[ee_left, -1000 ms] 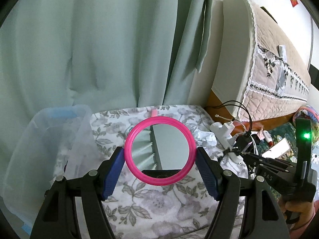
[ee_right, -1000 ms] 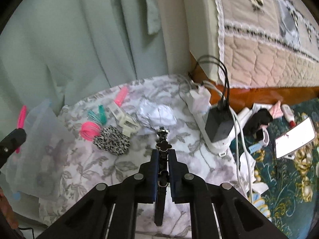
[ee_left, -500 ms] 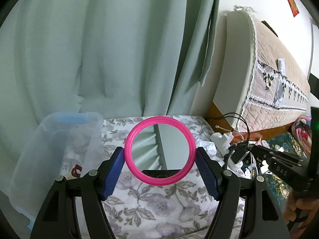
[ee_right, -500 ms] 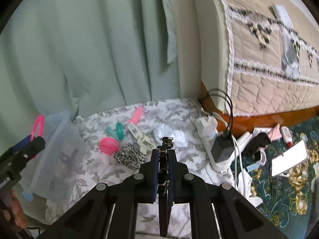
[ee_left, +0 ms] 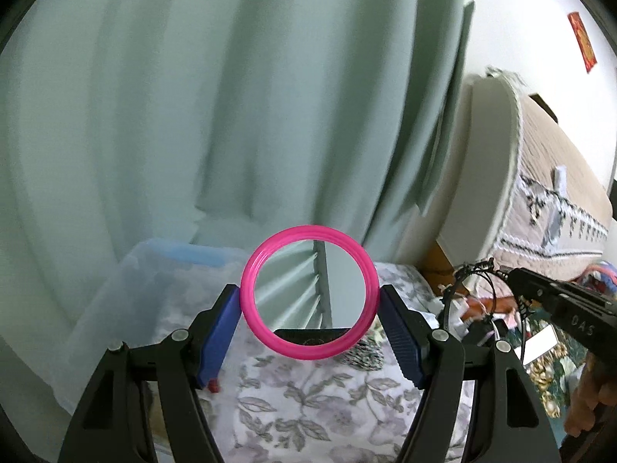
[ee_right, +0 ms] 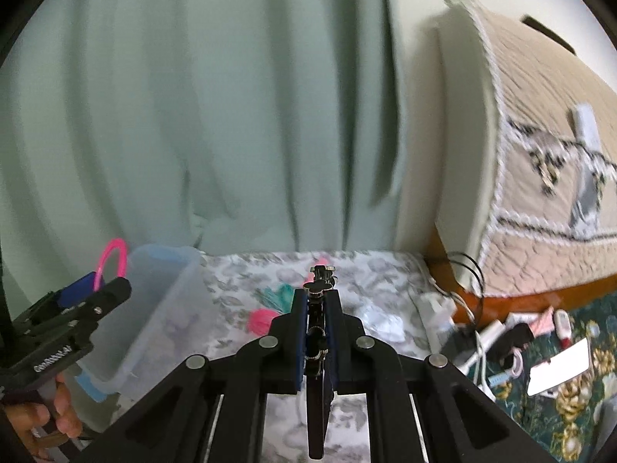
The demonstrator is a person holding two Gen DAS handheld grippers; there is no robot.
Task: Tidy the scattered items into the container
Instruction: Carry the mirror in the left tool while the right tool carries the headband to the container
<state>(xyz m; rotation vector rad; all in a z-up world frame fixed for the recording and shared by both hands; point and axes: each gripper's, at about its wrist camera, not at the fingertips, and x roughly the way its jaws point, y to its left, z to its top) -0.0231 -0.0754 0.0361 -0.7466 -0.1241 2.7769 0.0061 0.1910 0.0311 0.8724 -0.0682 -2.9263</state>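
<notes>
We hold a round pink-rimmed plastic mirror (ee_left: 308,297) upright in the left gripper (ee_left: 308,326), its blue pads (ee_left: 223,322) pinching the rim at 9 and 3 o'clock. We judge it light, stiff and breakable, so the rim is the safe hold. The clear plastic container (ee_left: 162,289) sits at 9 o'clock of it, lower down. Our right gripper (ee_right: 316,332) is clamped on a thin black beaded hairband (ee_right: 317,351). Pink and teal hair ties (ee_right: 270,308) lie on the floral cloth (ee_right: 370,270) at 12 o'clock.

Pale green curtain (ee_right: 216,115) behind — floral tablecloth (ee_right: 370,266) below. Quilted bed cover (ee_right: 540,123) right; phone (ee_right: 561,366) on dark floral rug (ee_right: 594,324).
</notes>
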